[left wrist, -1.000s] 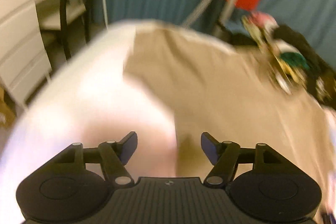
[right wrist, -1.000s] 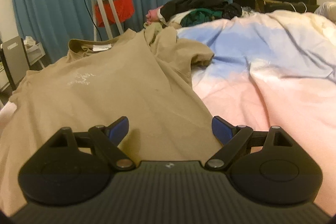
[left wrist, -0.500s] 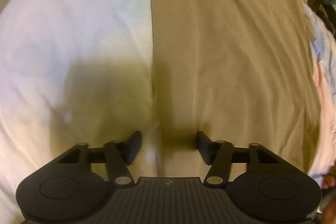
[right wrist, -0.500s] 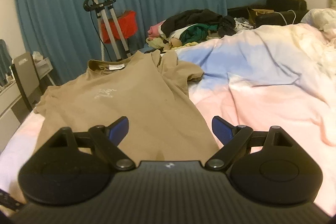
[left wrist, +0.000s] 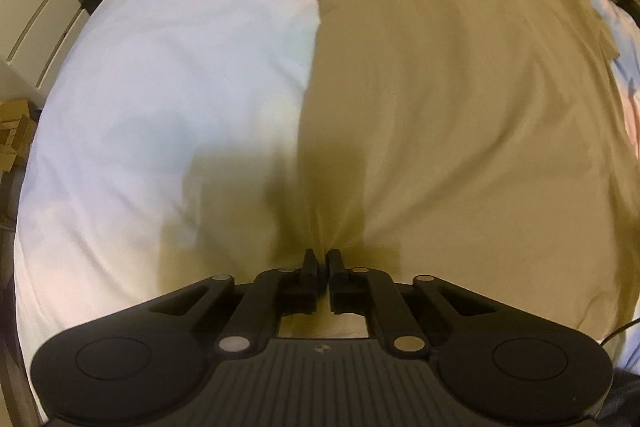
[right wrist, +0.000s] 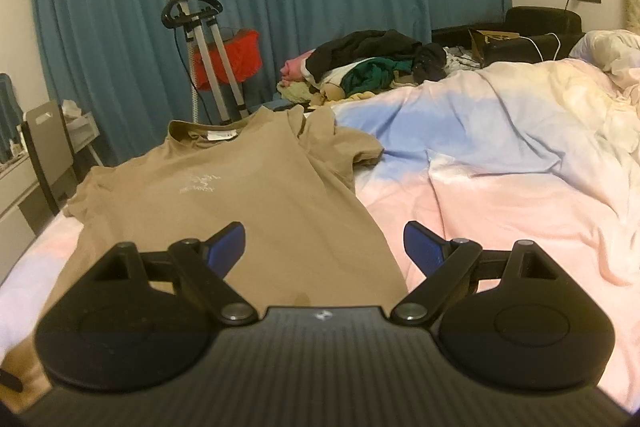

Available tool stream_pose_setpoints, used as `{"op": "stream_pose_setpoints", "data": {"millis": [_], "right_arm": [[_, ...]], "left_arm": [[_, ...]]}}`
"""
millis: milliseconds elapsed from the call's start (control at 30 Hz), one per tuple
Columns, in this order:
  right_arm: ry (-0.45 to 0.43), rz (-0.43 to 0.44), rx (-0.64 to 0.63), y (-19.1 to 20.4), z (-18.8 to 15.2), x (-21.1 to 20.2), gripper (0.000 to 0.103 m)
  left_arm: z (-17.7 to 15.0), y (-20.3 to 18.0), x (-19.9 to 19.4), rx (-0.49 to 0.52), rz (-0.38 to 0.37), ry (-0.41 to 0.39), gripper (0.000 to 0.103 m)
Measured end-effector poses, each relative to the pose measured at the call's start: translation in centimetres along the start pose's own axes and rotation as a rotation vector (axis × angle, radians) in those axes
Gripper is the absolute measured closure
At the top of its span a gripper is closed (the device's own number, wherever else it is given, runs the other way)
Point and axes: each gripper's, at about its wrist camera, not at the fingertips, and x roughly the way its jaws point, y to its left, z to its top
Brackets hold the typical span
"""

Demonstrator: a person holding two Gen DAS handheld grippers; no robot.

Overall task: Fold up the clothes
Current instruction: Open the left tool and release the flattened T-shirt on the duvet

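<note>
Shirt: tan T-shirt [right wrist: 248,203] lies spread flat, front up, on the pastel duvet [right wrist: 500,187], collar towards the curtain; I see no fold in it.
Left gripper: my left gripper [left wrist: 323,261] has its jaws pinched together at the shirt's near left hem corner, cloth puckering into them, so I read it as clamped on the T-shirt.
Right gripper: my right gripper [right wrist: 324,243] hovers over the near right hem edge, jaws spread wide, gripping nothing.
Risk: only one corner is held; lifting now would drag the hem askew and crease the body.
Risk: the pinch may also catch duvet, since both bunch at the tips.
Hidden: the hem under both tools is cut off.
Hidden: whether one layer or two sits between the left jaws I cannot tell.
Hidden: the far right sleeve [right wrist: 352,147] looks crumpled; the chest print is too faint to read.
</note>
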Motion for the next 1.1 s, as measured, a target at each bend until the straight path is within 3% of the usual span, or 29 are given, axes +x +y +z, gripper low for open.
{"op": "stream_pose_setpoints", "data": {"millis": [33, 100, 167, 300, 500, 733, 800, 900, 1000, 1033, 1100], "right_arm": [[-0.003, 0.003, -0.006, 0.1, -0.1, -0.1, 0.016], [-0.006, 0.011, -0.006, 0.1, 0.0, -0.2, 0.016], [-0.010, 0.024, 0.008, 0.0, 0.2, -0.4, 0.016], [-0.038, 0.038, 0.023, 0.0, 0.8, -0.8, 0.016], [-0.046, 0.037, 0.019, -0.2, 0.9, -0.7, 0.016], [-0.067, 0.066, -0.001, -0.1, 1.1, -1.0, 0.016], [-0.064, 0.096, 0.014, -0.3, 1.2, -0.9, 0.025], [-0.054, 0.186, 0.132, -1.7, 1.5, -0.3, 0.026], [-0.044, 0.286, 0.282, -3.5, 2.1, 1.0, 0.024], [-0.036, 0.309, 0.335, -4.2, 2.3, 1.9, 0.017], [-0.034, 0.314, 0.411, -5.3, 2.7, 4.0, 0.014]], "left_arm": [[0.0, -0.2, -0.6, 0.009, 0.005, -0.017, 0.084], [0.3, -1.8, -1.7, 0.032, 0.016, -0.060, 0.038], [0.4, -2.8, -3.4, 0.080, 0.033, -0.136, 0.023], [-0.1, -5.2, -7.1, 0.158, 0.009, -0.300, 0.018], [-0.7, -11.6, -10.5, 0.178, -0.067, -0.565, 0.007], [-1.6, -17.9, -7.8, 0.124, -0.130, -0.662, 0.005], [-1.8, -19.8, -7.0, 0.109, -0.149, -0.690, 0.004], [-2.2, -22.3, -5.8, 0.087, -0.176, -0.727, 0.004], [-1.3, -20.9, -2.1, 0.115, -0.179, -0.692, 0.004], [-1.1, -19.7, -1.3, 0.123, -0.169, -0.688, 0.004], [-1.3, -19.4, -0.8, 0.127, -0.155, -0.686, 0.003]]}}
